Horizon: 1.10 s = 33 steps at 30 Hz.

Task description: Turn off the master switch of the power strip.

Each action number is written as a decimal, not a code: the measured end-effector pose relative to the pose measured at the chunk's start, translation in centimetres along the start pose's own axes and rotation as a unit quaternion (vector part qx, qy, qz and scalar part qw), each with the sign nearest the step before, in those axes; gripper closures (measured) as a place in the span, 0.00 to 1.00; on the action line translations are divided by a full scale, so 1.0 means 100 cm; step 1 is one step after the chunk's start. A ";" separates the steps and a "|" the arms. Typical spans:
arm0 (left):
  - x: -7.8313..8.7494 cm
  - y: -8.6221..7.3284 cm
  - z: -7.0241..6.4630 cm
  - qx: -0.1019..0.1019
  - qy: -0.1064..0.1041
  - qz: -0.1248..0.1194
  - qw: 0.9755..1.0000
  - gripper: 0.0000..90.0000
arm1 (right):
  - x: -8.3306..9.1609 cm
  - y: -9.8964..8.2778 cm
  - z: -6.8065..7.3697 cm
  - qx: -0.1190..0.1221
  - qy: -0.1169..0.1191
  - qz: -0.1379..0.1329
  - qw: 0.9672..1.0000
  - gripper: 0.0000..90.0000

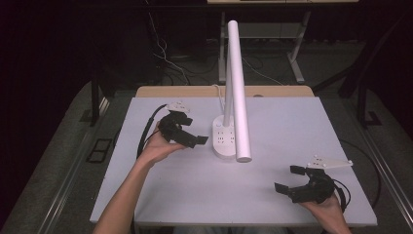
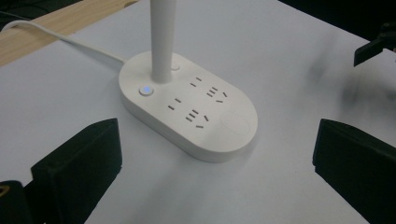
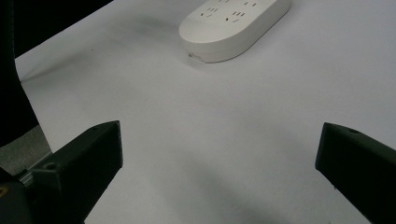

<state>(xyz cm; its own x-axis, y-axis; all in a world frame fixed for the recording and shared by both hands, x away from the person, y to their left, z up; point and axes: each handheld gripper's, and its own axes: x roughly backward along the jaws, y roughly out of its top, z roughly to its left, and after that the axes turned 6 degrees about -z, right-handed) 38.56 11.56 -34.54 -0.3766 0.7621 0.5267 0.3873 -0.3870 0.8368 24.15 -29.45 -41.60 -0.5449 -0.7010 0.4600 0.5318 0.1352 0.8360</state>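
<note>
High view showed a white lamp base (image 1: 224,139) with sockets at mid worktop (image 1: 292,126); the left hand-held gripper (image 1: 191,132) sat just beside it, jaws spread, the right hand-held gripper (image 1: 288,178) well apart, also spread. Left gripper view had the base's lit button (image 2: 146,90) glowing blue. Right gripper view caught the base (image 3: 233,25) far ahead between wide jaws.

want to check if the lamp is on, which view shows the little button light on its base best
The left gripper view: the button glows blue on the lamp base beside the stem. The high view shows the base too small to tell; the right gripper view catches the base's far end.
</note>
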 end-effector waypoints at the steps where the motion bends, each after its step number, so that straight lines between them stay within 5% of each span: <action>1: -0.001 0.001 0.001 0.002 0.001 -0.001 1.000 0.00 | 0.000 0.000 0.000 -0.001 0.000 0.001 1.000 0.00; 19: -0.016 0.016 0.024 0.019 0.015 0.012 1.000 0.01 | 0.000 0.000 0.000 0.000 -0.002 0.002 1.000 0.00; 33: -0.029 0.022 0.041 0.055 0.041 -0.014 0.998 0.03 | -0.002 -0.001 0.000 0.003 -0.003 0.001 1.000 0.00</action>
<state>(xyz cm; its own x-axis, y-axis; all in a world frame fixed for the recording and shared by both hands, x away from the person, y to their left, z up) 43.93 10.62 -34.87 -0.4534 0.7254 0.5179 0.4639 -0.3041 0.8321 24.20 -29.36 -41.74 -0.5482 -0.6960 0.4637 0.5295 0.1403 0.8366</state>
